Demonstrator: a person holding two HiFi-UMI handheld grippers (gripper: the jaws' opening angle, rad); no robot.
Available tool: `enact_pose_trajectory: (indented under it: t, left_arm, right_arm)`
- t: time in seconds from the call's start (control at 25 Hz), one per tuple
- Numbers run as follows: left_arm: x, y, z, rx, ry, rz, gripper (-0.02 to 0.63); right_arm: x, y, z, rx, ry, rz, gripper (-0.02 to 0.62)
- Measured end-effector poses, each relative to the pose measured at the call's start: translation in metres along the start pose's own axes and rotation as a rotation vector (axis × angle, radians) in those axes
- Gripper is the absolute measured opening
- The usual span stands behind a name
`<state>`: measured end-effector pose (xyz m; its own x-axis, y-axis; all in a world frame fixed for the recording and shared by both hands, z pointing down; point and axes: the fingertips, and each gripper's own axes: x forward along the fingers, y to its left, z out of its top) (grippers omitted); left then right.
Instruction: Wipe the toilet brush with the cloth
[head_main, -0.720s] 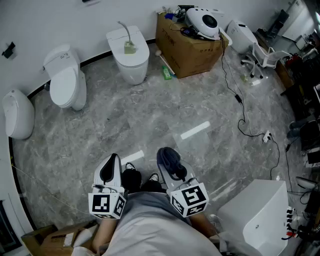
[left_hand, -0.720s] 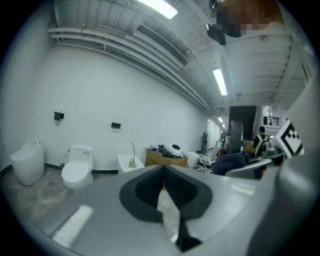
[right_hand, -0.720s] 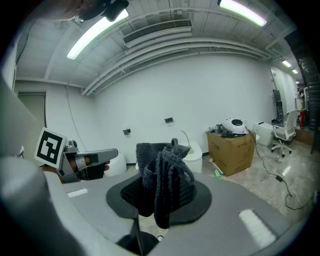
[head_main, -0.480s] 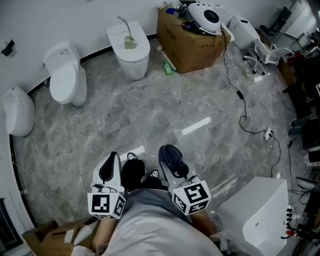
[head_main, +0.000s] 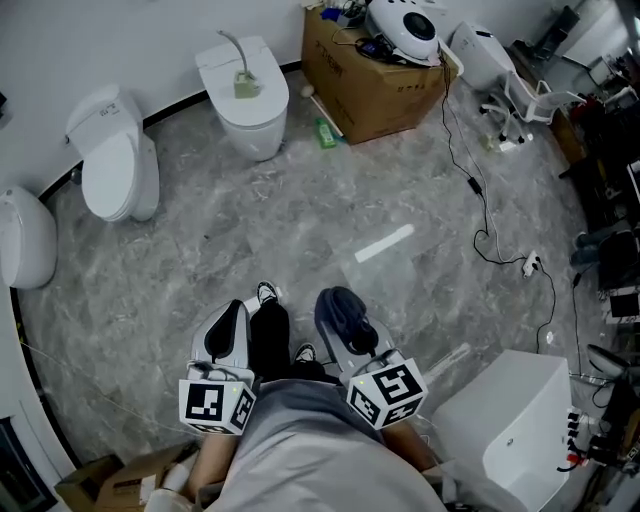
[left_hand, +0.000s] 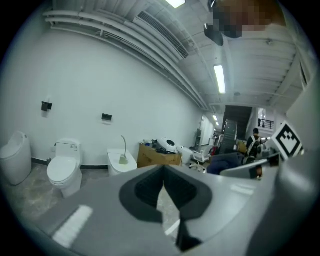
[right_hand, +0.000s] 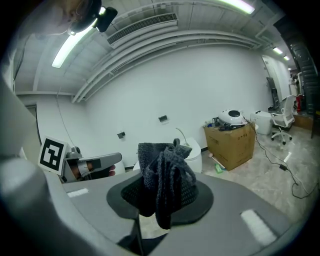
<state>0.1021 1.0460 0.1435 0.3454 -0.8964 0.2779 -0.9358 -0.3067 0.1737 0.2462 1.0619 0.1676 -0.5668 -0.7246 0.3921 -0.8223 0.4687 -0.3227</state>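
Right gripper is clamped on the dark cloth; left gripper has its jaws together, nothing in them. The toilet brush stands well away on a toilet lid across the floor, so by my reckoning no wiping has begun.

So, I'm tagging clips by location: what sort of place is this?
Likely a workshop or test space fitted out as a bathroom: toilets in a row along the wall, but also a cardboard box and cables trailing over the floor.

Along the wall, toilet brush on the lid of a toilet, second toilet to its left, cardboard box to its right; left gripper and right gripper side by side well short of it, cloth in the right jaws.
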Motion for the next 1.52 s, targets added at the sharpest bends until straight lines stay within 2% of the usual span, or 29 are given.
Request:
enact_pose_trajectory:
  t: [0.16,0.44,0.72,0.96,1.08,1.32,1.52]
  left_arm:
    - [0.044,0.021,0.019,0.002,0.000,-0.028,0.000]
    - [0.109,0.080,0.058,0.027,0.009,-0.019,0.000]
    - [0.137,0.123,0.105,0.029,-0.062,-0.027,0.000]
    - [0.150,0.160,0.112,-0.021,-0.074,-0.014,0.000]
    - [0.156,0.168,0.111,-0.048,-0.069,-0.021,0.000]
    - [0.182,0.182,0.111,-0.076,-0.046,-0.036,0.000]
    - [0.221,0.190,0.119,-0.081,-0.045,-0.013,0.000]
  right_arm:
    - [0.042,-0.016,0.024,0.003,0.012,-0.014,0.089]
    - [0.118,-0.022,0.074,0.001,0.019,-0.012,0.089]
    - [0.176,-0.007,0.123,-0.055,0.003,0.018,0.092]
    - [0.218,0.012,0.149,-0.057,-0.041,0.056,0.097]
    - [0.228,0.009,0.155,-0.077,-0.054,0.035,0.097]
    - [0.251,-0.016,0.169,-0.058,-0.061,-0.008,0.097]
    - [0.279,-0.049,0.181,-0.035,-0.061,-0.023,0.097]
